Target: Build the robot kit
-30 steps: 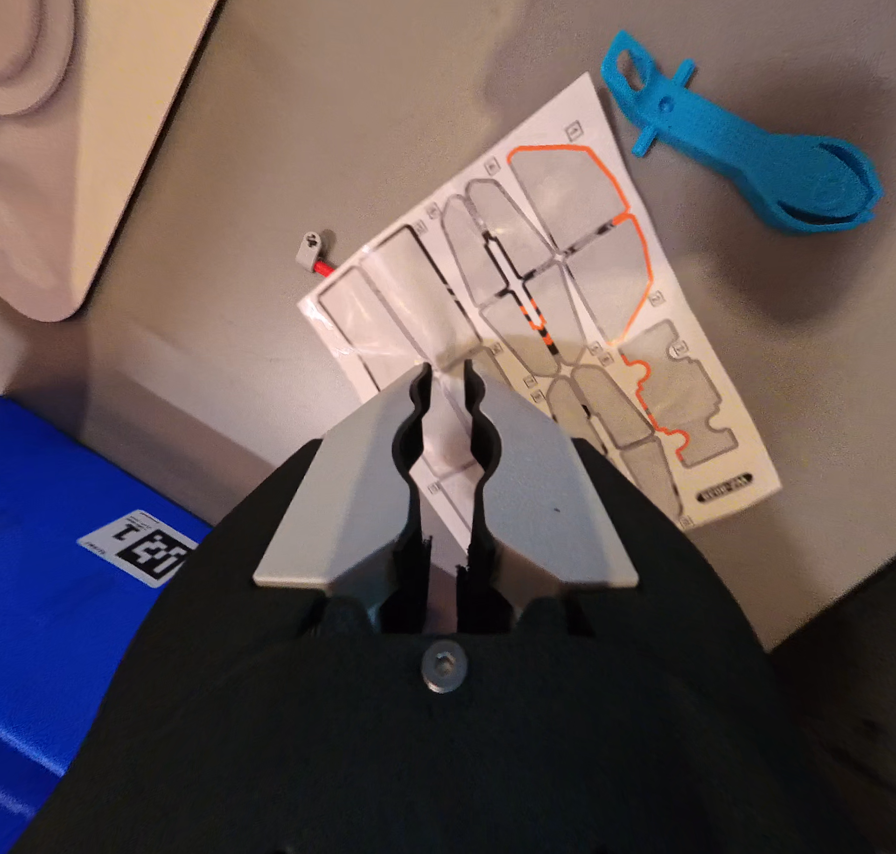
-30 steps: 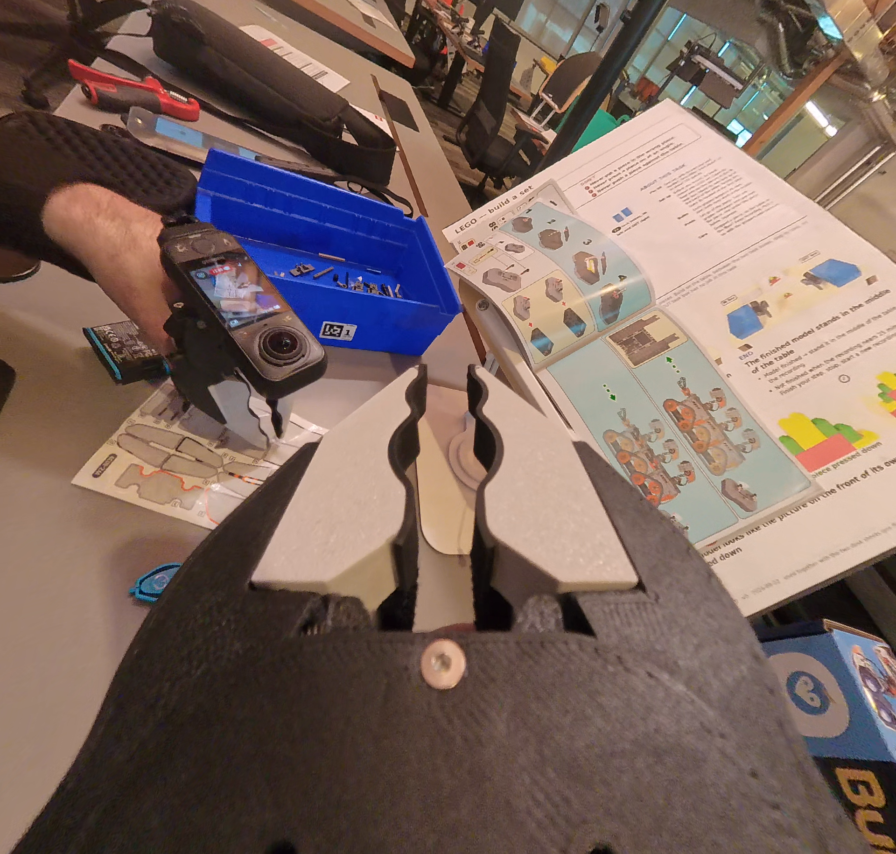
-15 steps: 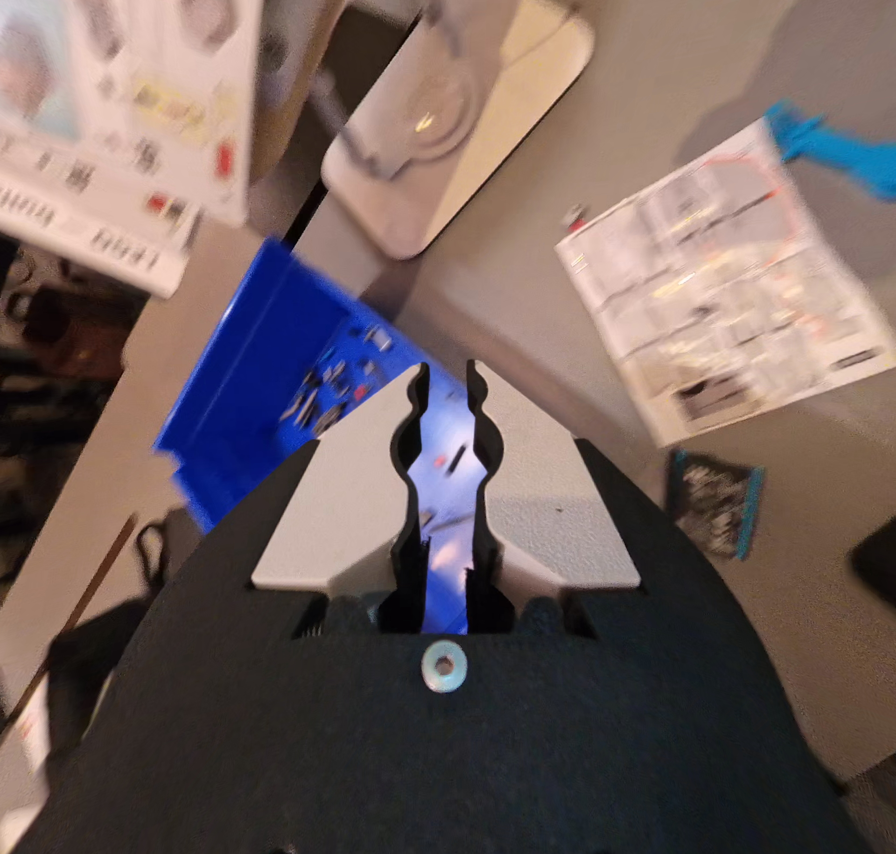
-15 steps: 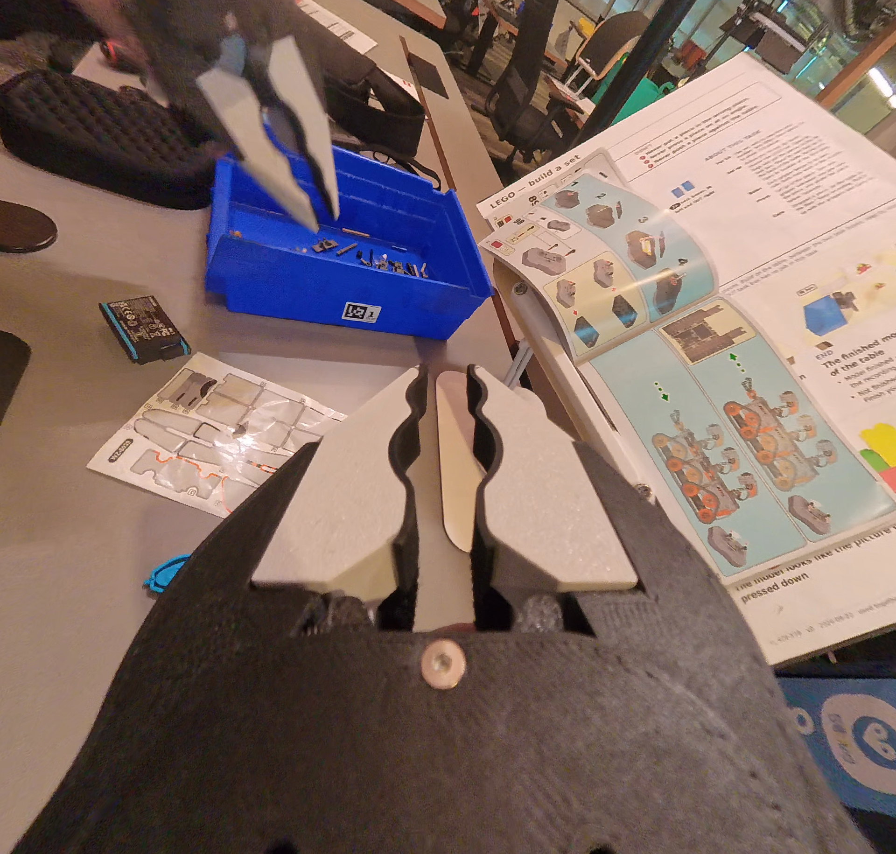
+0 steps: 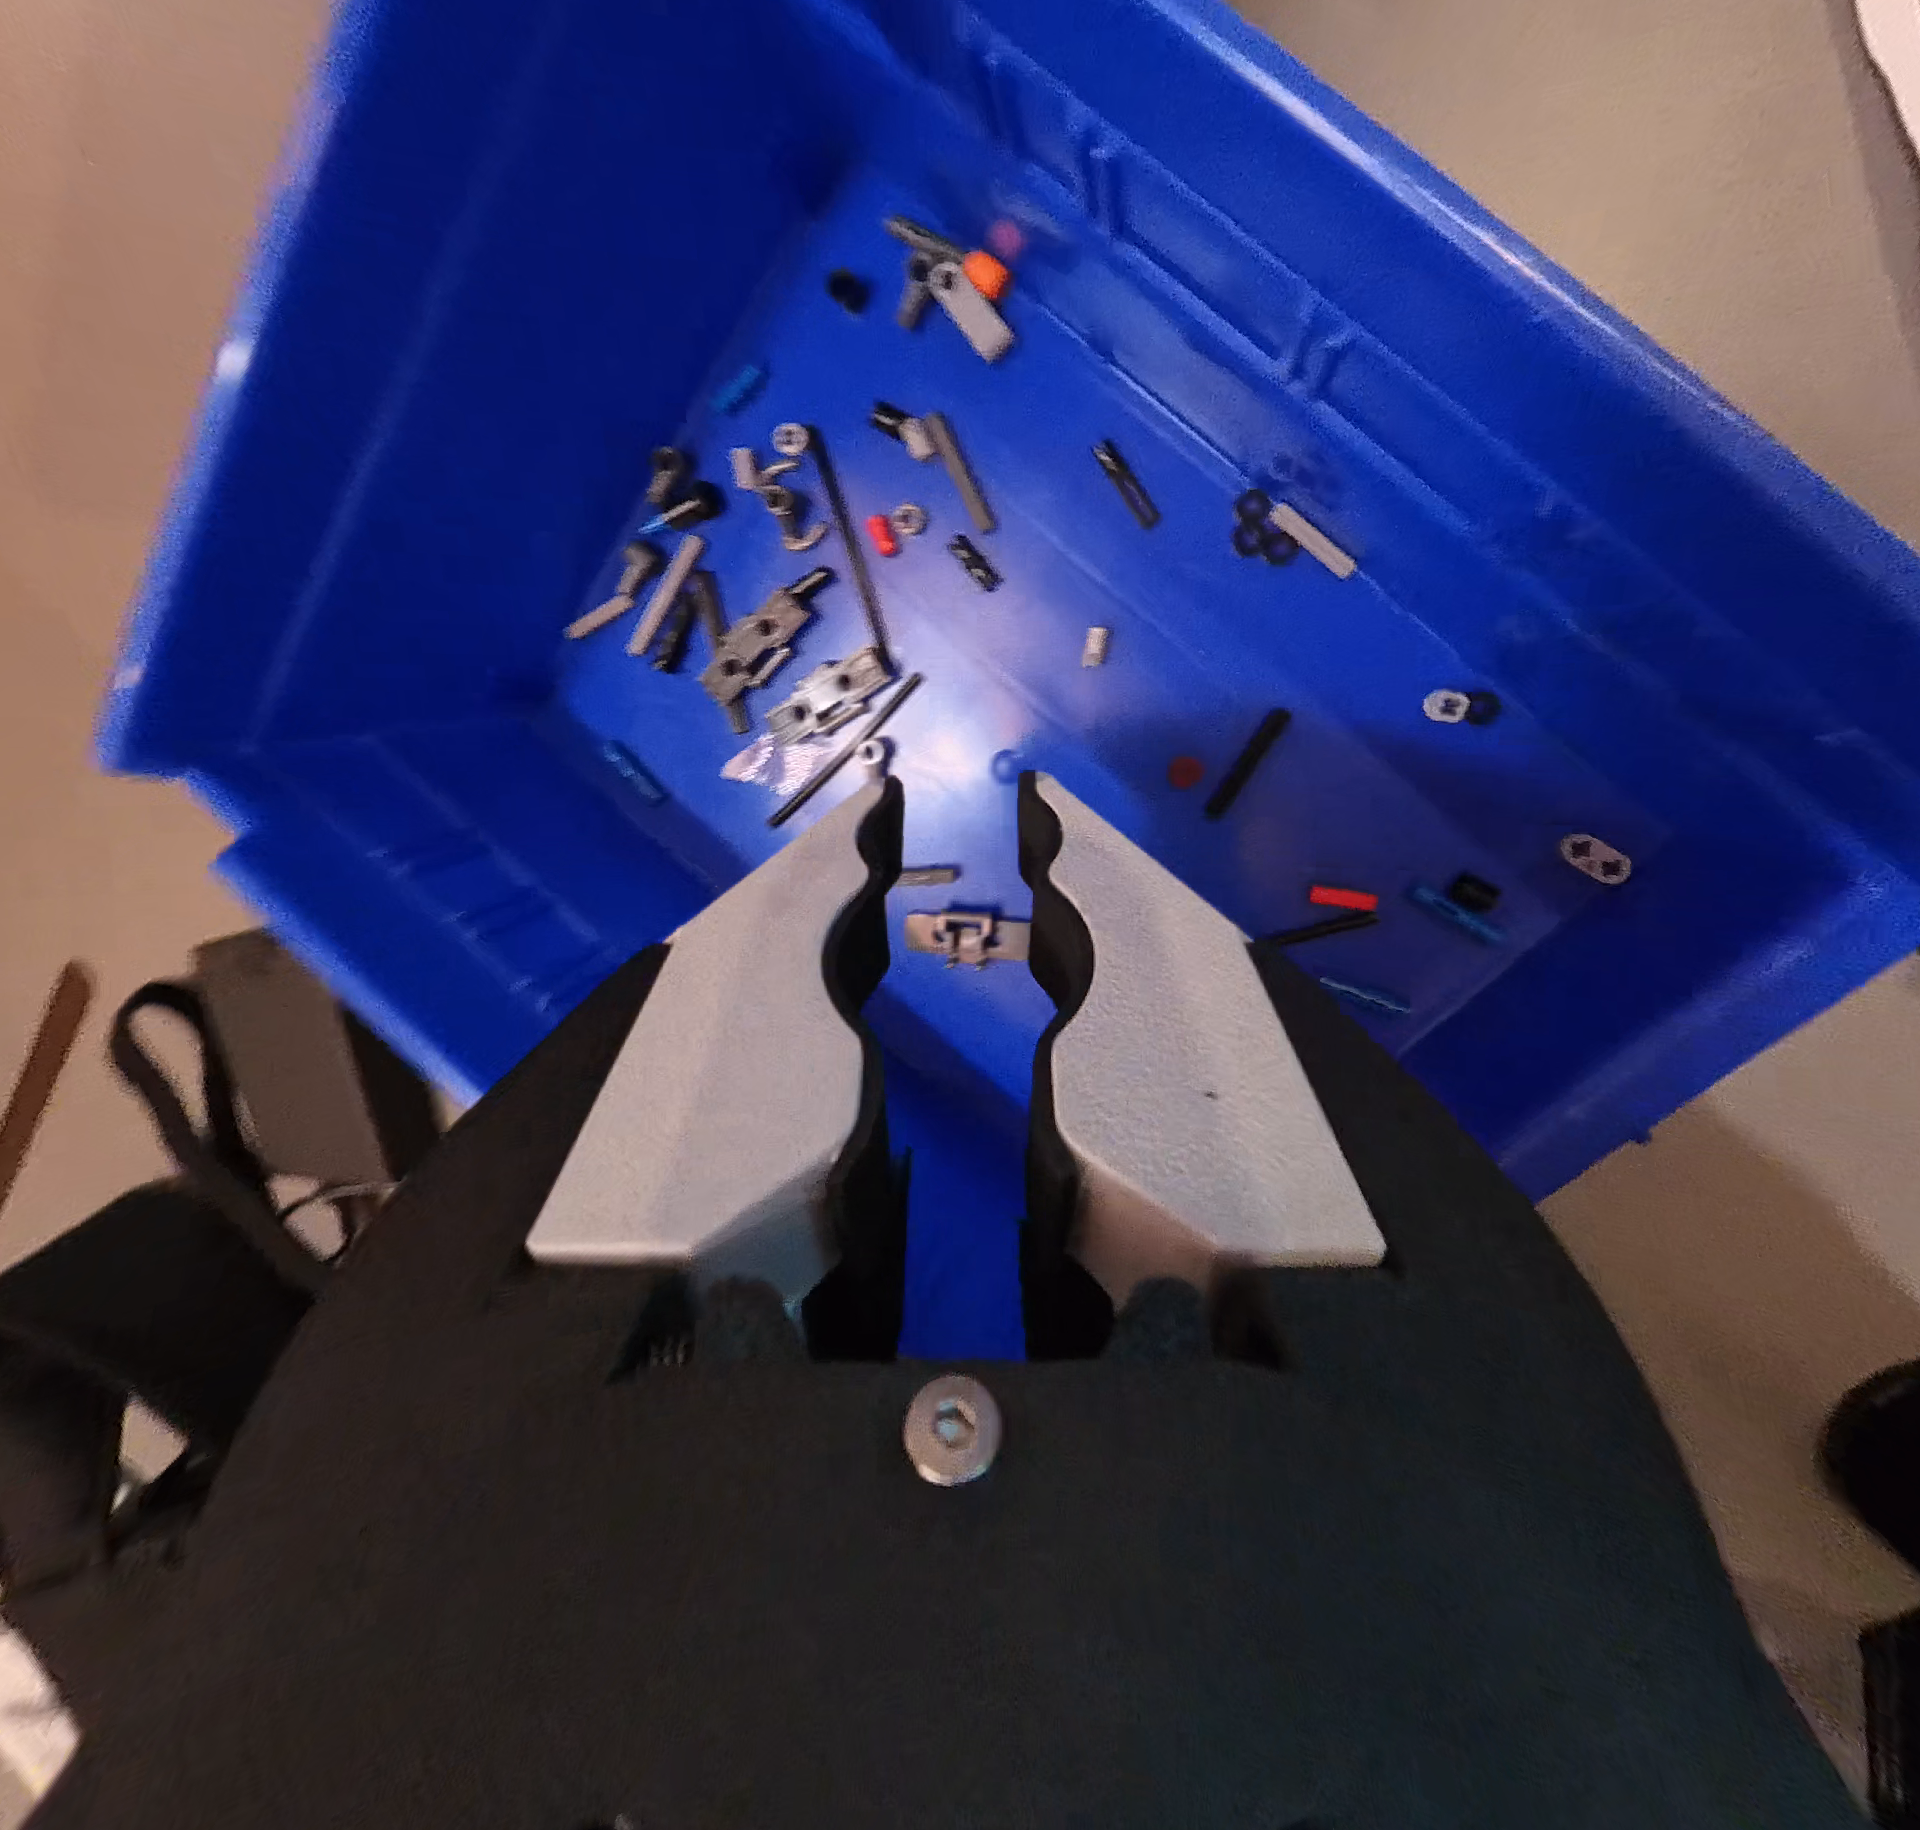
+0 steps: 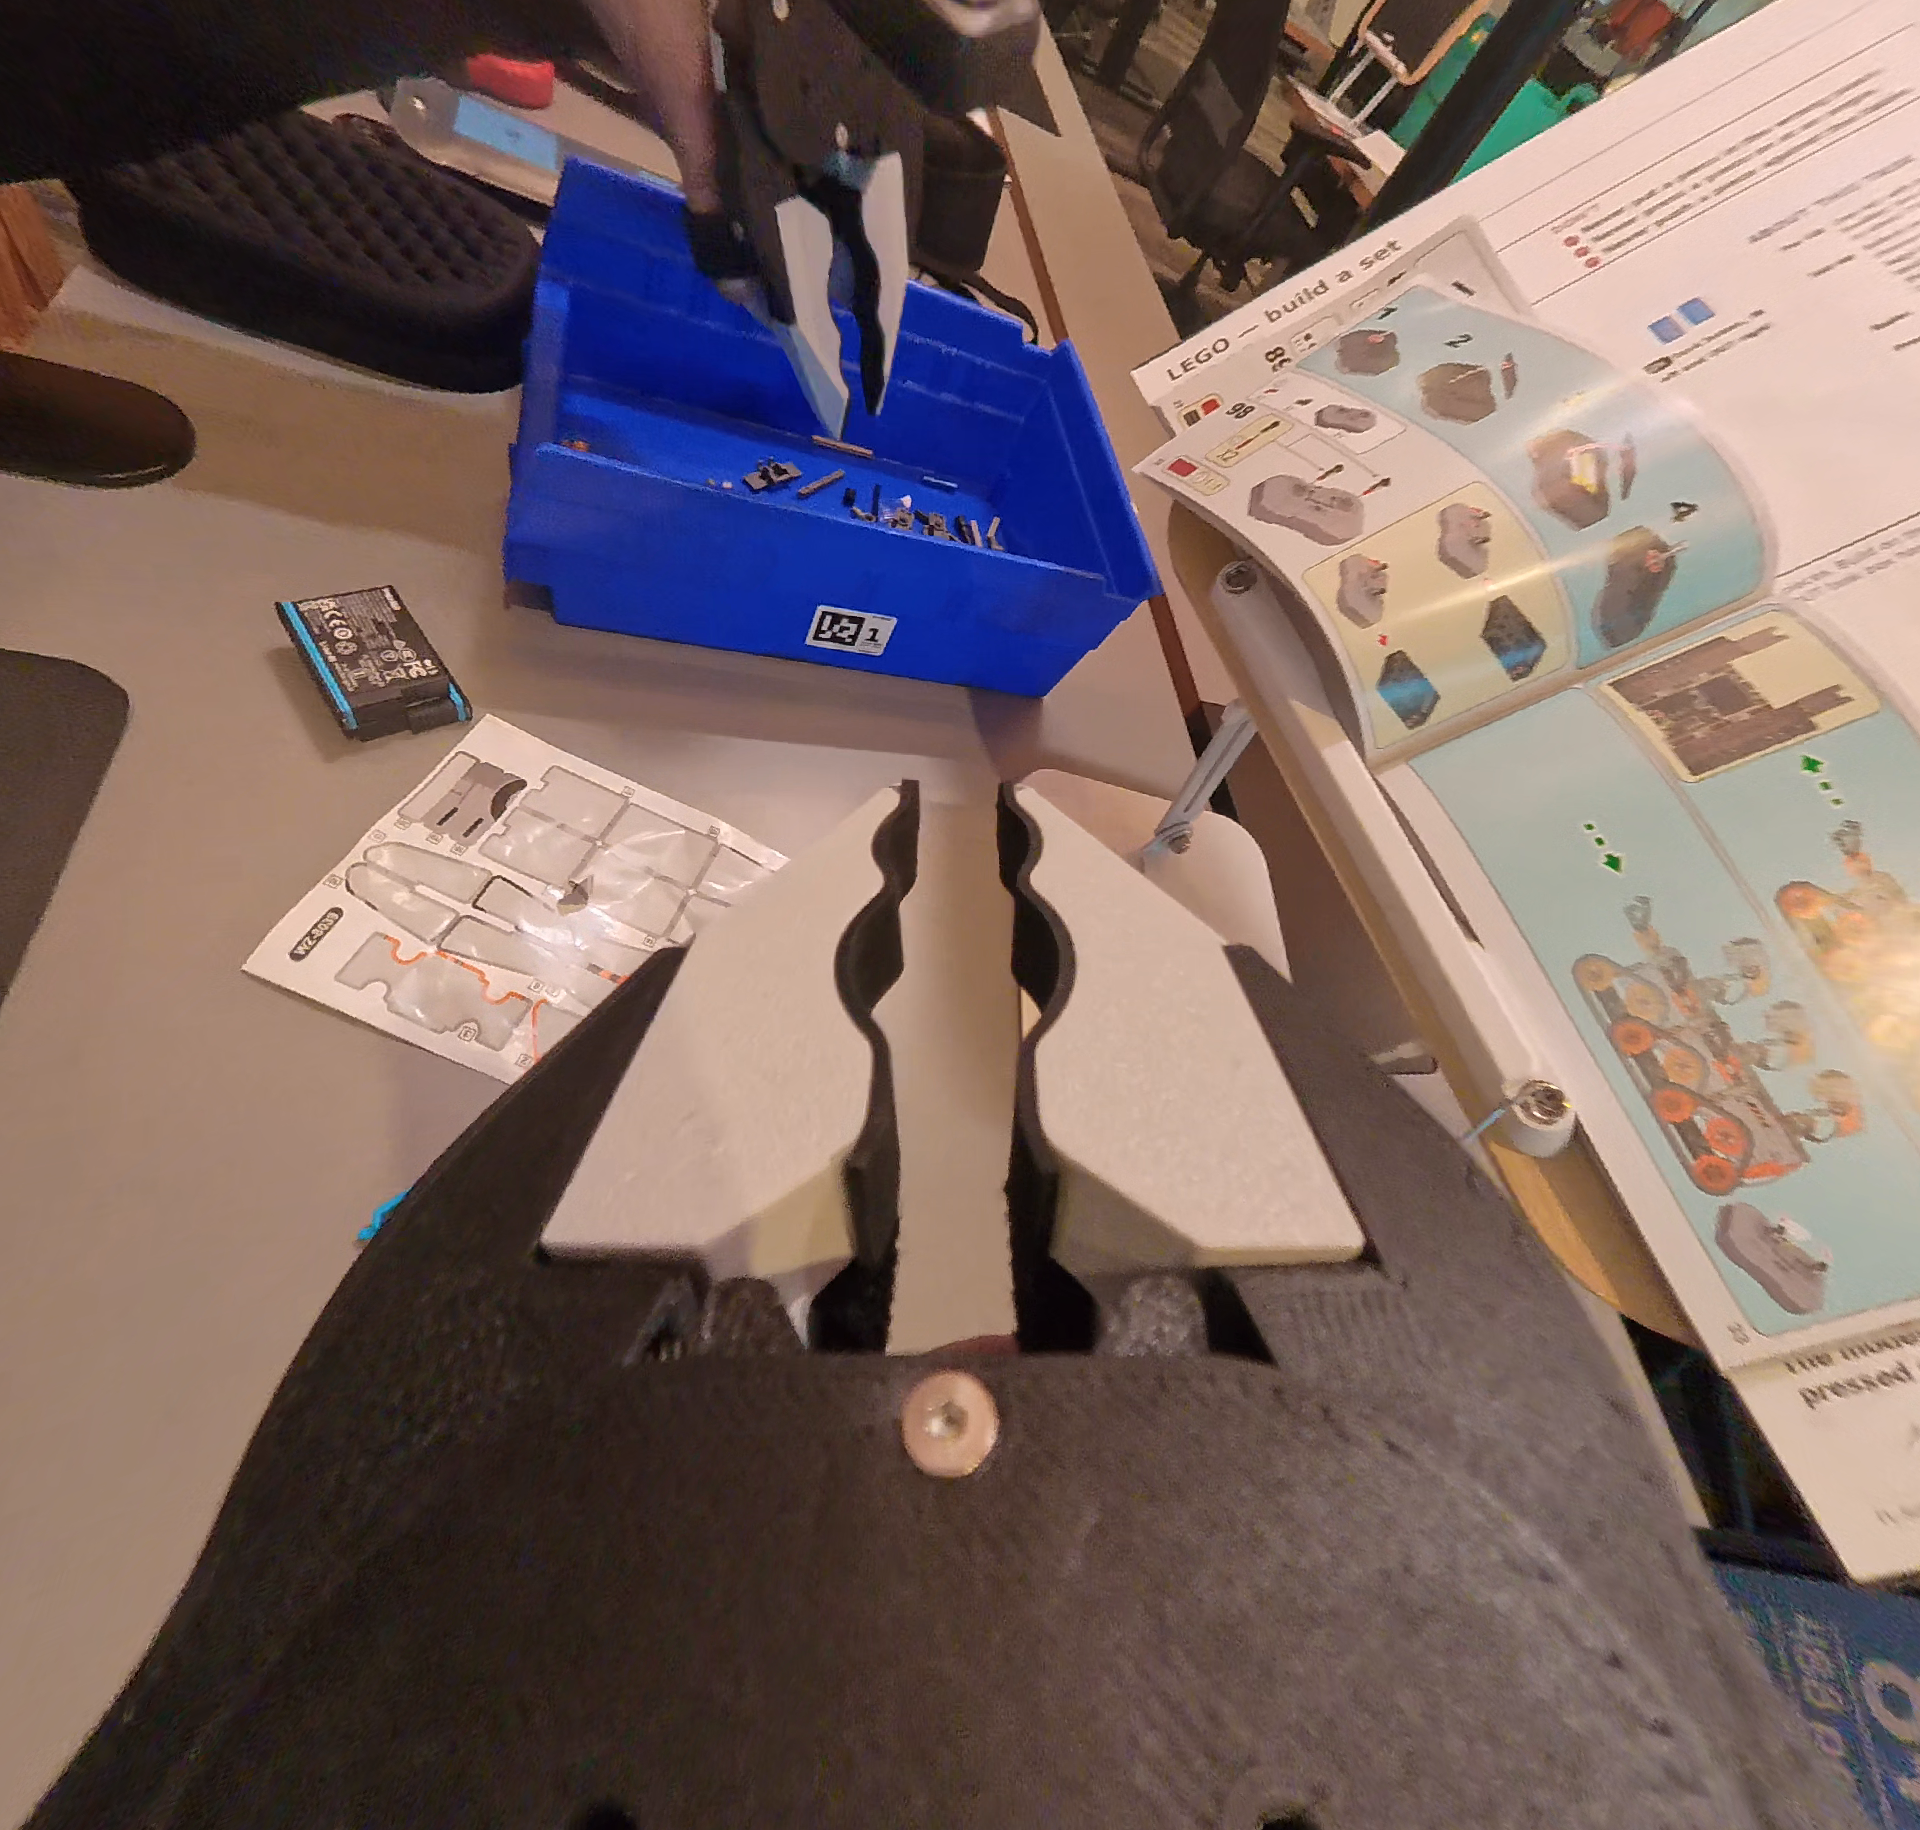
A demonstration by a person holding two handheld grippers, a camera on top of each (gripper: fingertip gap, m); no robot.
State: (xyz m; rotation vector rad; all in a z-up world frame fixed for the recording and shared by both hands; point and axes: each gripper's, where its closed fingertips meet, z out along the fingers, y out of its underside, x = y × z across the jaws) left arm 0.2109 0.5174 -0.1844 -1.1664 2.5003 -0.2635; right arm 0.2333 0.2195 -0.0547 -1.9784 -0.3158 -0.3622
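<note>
We have swung the left gripper (image 5: 956, 793) off the sticker sheet (image 6: 499, 897) to hang over the blue bin (image 5: 436, 346), fingers slightly spread and empty, while the right gripper (image 6: 956, 793) waits, likewise empty, above the tabletop (image 6: 187, 1105).

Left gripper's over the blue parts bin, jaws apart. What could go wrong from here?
1. The left gripper hangs open above many tiny loose parts in the blue bin; a cluster of grey pieces lies packed together, so closing there may catch several or none.
2. The left wrist view is motion-blurred, so aiming at the small grey piece between the fingers may be off.
3. The bin's walls are high; the fingers could bump one.
</note>
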